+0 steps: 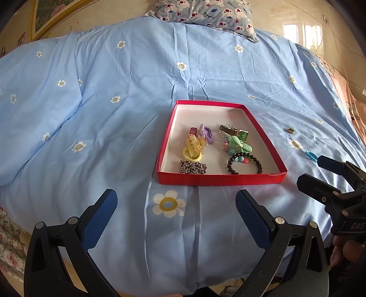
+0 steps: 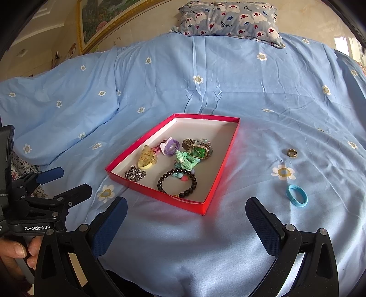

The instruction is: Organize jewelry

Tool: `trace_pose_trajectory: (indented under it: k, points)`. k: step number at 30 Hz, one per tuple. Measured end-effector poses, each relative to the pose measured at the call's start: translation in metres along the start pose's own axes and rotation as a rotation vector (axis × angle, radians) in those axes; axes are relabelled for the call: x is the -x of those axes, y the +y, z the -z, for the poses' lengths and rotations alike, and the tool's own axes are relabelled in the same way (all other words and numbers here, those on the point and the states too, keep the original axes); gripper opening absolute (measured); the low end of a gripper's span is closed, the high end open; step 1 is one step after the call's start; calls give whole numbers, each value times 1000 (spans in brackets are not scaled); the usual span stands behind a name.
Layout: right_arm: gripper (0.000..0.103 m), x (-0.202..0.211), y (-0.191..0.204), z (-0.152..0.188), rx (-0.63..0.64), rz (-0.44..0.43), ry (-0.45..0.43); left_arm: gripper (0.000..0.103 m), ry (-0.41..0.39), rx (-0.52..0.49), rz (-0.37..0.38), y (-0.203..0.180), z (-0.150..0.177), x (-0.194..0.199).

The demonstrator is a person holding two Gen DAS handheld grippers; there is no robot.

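A shallow red box [image 1: 219,178] [image 2: 219,176] with a white floor lies on the blue bedspread. Inside are a black bead bracelet [image 1: 244,163] [image 2: 177,182], a silver chain [image 1: 193,167] [image 2: 135,173], a green-faced watch [image 1: 242,134] [image 2: 199,152], a yellow clip [image 1: 194,146] [image 2: 147,158] and purple hair ties [image 1: 207,134] [image 2: 170,146]. Outside it, to the right, a metal ring [image 1: 291,130] [image 2: 292,152] and a light blue hair band [image 1: 311,155] [image 2: 296,195] lie on the cloth. My left gripper [image 1: 176,205] [image 2: 68,180] and right gripper [image 2: 186,212] [image 1: 315,169] both stand open and empty, short of the box.
A patterned pillow [image 1: 205,11] [image 2: 231,18] lies at the far end of the bed. A gold-framed picture [image 2: 100,20] hangs on the wall at the back left. A hand [image 2: 16,253] holds the left gripper's handle. The bed's near edge runs just under my fingers.
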State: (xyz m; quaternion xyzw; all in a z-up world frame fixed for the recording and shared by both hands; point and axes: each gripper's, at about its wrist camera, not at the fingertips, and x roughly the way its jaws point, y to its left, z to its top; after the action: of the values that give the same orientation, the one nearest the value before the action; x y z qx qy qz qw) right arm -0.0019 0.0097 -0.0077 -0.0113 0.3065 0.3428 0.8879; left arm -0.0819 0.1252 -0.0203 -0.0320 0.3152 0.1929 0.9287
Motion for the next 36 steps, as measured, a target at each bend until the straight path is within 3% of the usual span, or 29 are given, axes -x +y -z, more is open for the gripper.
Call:
trace_pose_trajectory:
  k: [36]
  points:
    - [103, 1, 2, -3, -7, -1, -7, 103, -4, -5, 4, 0, -2, -1]
